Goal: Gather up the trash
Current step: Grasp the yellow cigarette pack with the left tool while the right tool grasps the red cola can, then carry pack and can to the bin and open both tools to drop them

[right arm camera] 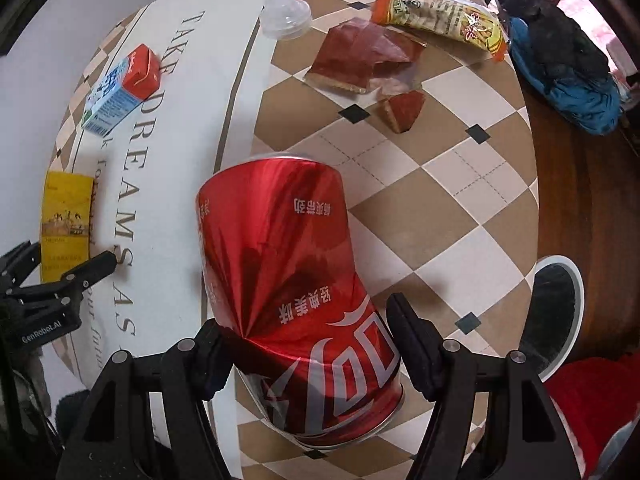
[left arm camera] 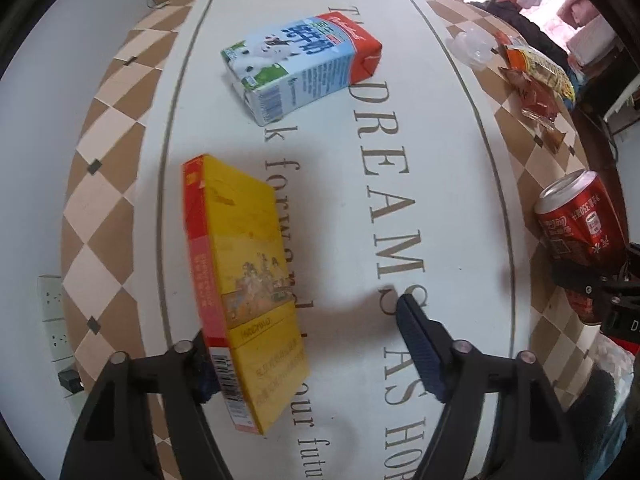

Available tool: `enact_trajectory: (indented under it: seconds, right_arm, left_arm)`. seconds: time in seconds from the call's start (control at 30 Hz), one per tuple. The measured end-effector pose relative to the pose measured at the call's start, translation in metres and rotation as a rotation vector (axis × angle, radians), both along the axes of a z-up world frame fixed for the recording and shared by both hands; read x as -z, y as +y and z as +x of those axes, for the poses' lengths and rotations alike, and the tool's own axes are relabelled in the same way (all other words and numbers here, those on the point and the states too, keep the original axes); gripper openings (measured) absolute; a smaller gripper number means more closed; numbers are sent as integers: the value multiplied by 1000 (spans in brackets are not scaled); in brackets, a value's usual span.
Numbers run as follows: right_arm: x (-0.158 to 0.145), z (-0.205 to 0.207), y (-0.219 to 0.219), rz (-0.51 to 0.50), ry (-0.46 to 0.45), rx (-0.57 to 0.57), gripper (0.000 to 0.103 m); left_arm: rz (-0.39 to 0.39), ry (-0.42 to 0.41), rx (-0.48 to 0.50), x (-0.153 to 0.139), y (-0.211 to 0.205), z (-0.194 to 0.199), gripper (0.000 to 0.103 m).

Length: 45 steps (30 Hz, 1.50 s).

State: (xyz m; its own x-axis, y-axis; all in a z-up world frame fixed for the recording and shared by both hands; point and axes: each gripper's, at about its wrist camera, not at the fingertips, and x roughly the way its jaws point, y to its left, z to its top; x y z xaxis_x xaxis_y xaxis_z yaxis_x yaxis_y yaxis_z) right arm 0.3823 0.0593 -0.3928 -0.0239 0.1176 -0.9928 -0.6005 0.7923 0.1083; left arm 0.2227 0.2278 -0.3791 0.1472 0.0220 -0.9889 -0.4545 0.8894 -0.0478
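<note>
Between the right gripper's [right arm camera: 308, 354] pads sits the dented red can [right arm camera: 288, 280], clamped on its creased lower part and lifted off the table [right arm camera: 400, 208], near the checkered border. Risk: the crushed wall is slick and uneven, so the can could pivot or slip out on the way to the bin [right arm camera: 556, 312] at the table's right edge. The left gripper [left arm camera: 308, 344] holds the yellow box [left arm camera: 244, 280] only loosely; one pad touches, the other stands clear, so it may topple. The milk carton [left arm camera: 300, 64] and wrappers [right arm camera: 436, 12] wait at the far edge.
</note>
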Motion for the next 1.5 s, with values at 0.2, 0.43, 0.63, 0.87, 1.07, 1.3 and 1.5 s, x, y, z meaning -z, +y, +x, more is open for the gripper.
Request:
enact_trajectory:
  seconds: [0.2, 0.43, 0.63, 0.87, 1.07, 1.3, 1.5]
  right_arm:
    - [-2, -40, -15, 8, -28, 4, 72]
    - [-2, -73, -23, 43, -46, 27, 71]
    - [-18, -78, -51, 87, -54, 63, 71]
    - [-59, -73, -83, 185, -91, 119, 69]
    - [-110, -58, -137, 310, -129, 204, 68]
    - [-154, -32, -248, 410, -190, 346, 68]
    - [-144, -7, -370, 355, -220, 512, 68]
  left_arm:
    - [37, -19, -44, -11, 4, -27, 10]
    - [88, -76, -93, -35, 0, -40, 9]
    - [105, -156, -108, -78, -19, -60, 9]
    - [136, -267, -58, -143, -69, -42, 9]
    - [121, -374, 50, -193, -140, -8, 9]
    - [7, -434, 212, -214, -242, 58, 9]
    - [-178, -359, 324, -163, -336, 132, 9]
